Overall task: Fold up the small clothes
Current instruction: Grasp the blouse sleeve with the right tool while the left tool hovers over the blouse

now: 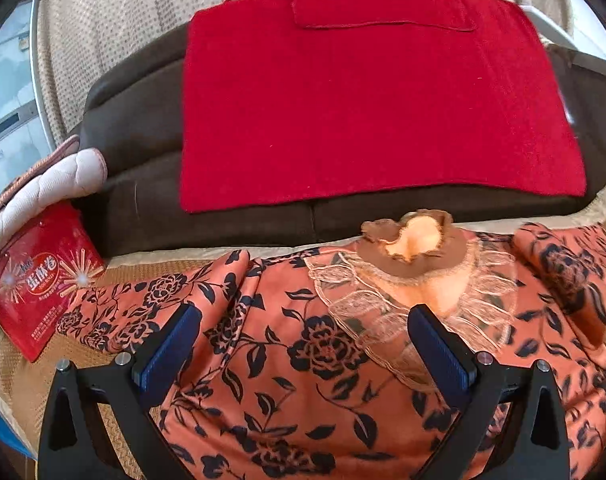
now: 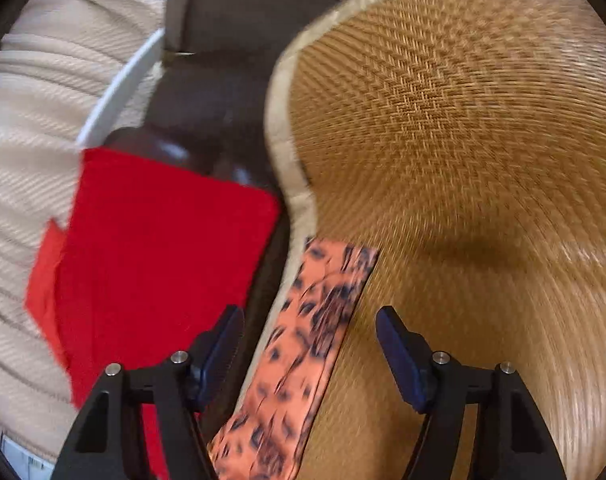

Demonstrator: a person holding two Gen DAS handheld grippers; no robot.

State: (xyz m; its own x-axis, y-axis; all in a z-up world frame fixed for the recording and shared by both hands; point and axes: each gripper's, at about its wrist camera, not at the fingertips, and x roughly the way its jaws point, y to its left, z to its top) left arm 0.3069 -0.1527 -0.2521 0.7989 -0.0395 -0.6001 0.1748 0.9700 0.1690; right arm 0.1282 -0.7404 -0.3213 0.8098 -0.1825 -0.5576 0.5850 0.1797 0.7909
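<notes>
An orange garment with black flowers (image 1: 303, 352) lies spread on a woven mat, with a lace collar (image 1: 403, 292) and brown neckline toward the far side. My left gripper (image 1: 303, 340) is open and hovers just above the garment's chest, holding nothing. In the right wrist view, one sleeve of the same garment (image 2: 303, 356) stretches along the mat's edge. My right gripper (image 2: 309, 344) is open, with the sleeve lying below the gap between its fingers. That view is blurred by motion.
A red cloth (image 1: 367, 100) lies on a dark brown sofa (image 1: 143, 168) beyond the mat; it also shows in the right wrist view (image 2: 163, 248). A red snack bag (image 1: 39, 276) and a quilted pad (image 1: 43, 188) sit at left. The woven mat (image 2: 483, 160) extends right.
</notes>
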